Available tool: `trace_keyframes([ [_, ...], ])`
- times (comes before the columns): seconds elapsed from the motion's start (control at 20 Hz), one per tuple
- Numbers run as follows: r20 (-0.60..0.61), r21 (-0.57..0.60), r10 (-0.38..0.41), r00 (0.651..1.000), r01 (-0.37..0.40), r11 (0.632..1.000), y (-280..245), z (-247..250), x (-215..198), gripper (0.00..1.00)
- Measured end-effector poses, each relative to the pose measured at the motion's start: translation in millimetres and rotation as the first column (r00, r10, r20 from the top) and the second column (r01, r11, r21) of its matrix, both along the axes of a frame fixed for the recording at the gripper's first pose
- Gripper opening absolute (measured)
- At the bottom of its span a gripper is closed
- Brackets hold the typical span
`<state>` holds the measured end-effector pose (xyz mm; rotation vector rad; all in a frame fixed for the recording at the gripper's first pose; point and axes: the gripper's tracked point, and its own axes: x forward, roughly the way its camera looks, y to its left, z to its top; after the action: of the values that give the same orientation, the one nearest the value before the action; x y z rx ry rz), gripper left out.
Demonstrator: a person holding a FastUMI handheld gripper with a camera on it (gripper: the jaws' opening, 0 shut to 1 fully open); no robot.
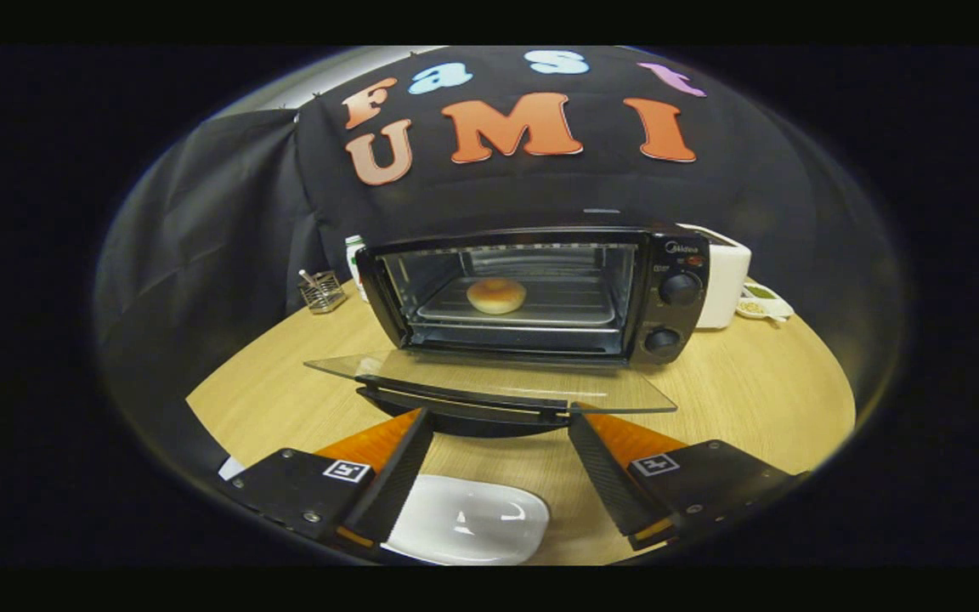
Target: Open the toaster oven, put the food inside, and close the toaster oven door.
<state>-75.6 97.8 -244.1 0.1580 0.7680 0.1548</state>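
Note:
A black toaster oven (540, 293) stands on the round wooden table (753, 399), its glass door (489, 382) folded down flat toward me. A round golden bun (496, 295) lies on the metal tray (532, 313) inside the oven. The door's dark handle (464, 406) runs along its front edge, just ahead of my fingertips. My gripper (498, 416) is open, with nothing between its fingers, which sit just below the door's handle edge. An empty white plate (464, 520) lies on the table under and between the fingers.
A white appliance (723, 276) stands right of the oven, with a small dish of food (763, 302) beside it. A wire holder (322, 291) and a white bottle (355, 263) stand to the oven's left. Black cloth walls the back.

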Motion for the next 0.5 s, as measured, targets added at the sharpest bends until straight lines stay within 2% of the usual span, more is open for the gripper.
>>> trace_keyframes([
  [0.35, 0.052, 0.102, -0.02, 0.998, 0.015, 0.995, -5.5, 25.1, 38.5, 0.96],
  [0.5, 0.085, 0.16, -0.058, 0.995, 0.044, 0.986, -8.8, 35.0, 61.5, 0.96],
])
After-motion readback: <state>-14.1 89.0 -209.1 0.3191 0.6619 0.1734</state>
